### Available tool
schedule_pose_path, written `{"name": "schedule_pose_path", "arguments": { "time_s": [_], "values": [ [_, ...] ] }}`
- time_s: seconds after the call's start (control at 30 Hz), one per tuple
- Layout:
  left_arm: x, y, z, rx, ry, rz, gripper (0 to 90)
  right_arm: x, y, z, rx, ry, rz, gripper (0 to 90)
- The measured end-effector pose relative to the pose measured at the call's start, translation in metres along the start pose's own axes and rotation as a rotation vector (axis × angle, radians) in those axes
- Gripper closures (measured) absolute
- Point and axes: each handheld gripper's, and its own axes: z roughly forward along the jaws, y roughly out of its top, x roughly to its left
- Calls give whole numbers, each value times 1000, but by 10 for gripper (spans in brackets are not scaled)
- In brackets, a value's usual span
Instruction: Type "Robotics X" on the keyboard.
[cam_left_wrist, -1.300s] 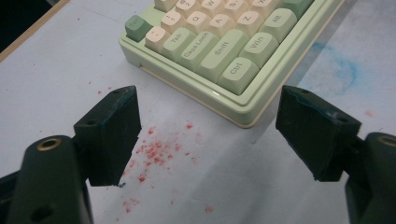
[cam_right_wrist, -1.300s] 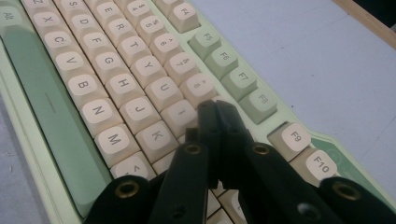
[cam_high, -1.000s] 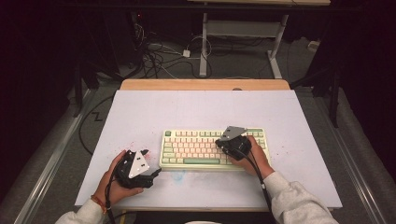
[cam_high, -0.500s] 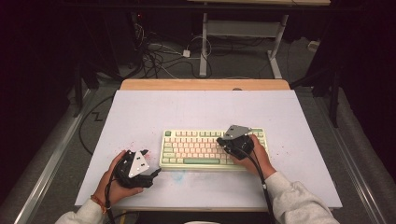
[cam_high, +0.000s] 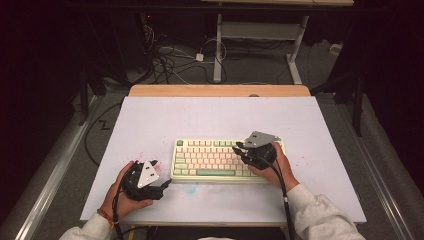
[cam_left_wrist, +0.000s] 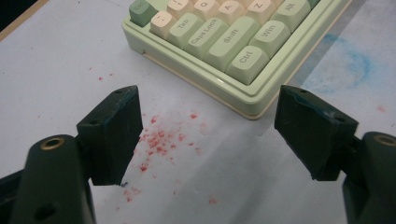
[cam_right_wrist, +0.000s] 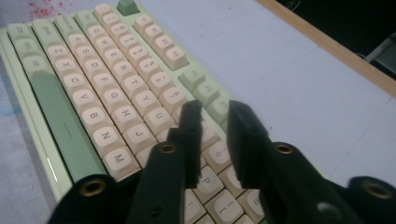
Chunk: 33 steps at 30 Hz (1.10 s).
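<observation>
Left gripper (cam_high: 159, 176): held low over the worktop (cam_high: 210, 115) near its front edge, just left of the keyboard's front-left corner. In the left gripper view its jaws stand wide apart with nothing between them but bare worktop and red specks (cam_left_wrist: 159, 140).
Red specks: scattered on the white surface between the left gripper and the keyboard, apart from both.
Blue smudge (cam_left_wrist: 348, 63): a faint ring-shaped stain on the worktop along the keyboard's front edge.
Keyboard (cam_high: 210, 157): pale green case with cream and green keys, lying flat a little in front of the worktop's middle, its long side parallel to the front edge.
Right gripper (cam_high: 239, 149): over the right end of the keyboard, above the letter keys (cam_right_wrist: 116, 88). Its jaws have just been opening; in the right gripper view a narrow gap shows between them, with nothing clamped, and keys are visible beneath.
Right hand (cam_high: 272, 165): wrapped around the gripper's body, resting by the keyboard's right end.
</observation>
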Motion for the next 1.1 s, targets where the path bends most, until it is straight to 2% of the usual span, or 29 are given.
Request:
{"name": "schedule_pose_path", "arguments": {
  "time_s": [0.27, 0.37, 0.5, 0.63, 0.83, 0.97, 1.1],
  "values": [
    [2, -2, 1, 18, -2, -19, 228, -1, 0, -14, -65, 5, 7, 476],
    [3, -3, 3, 24, -6, -18, 228, -1, -2, -20, -87, -20, 10, 384],
    [4, -2, 5, 19, -3, -23, 237, -2, -4, -27, -96, -75, 12, 275],
    [4, 0, 3, -13, 3, -36, 249, -1, -9, -37, -116, -98, 16, 240],
    [2, 2, 0, -11, 20, -21, 249, 2, -21, -52, -150, -109, 19, 210],
    [3, 3, -3, -27, 18, -32, 249, 4, -32, -60, -147, -134, 29, 207],
    [2, 4, -6, -34, 11, -25, 314, 9, -42, -64, -125, -160, 24, 207]
  ]
}}
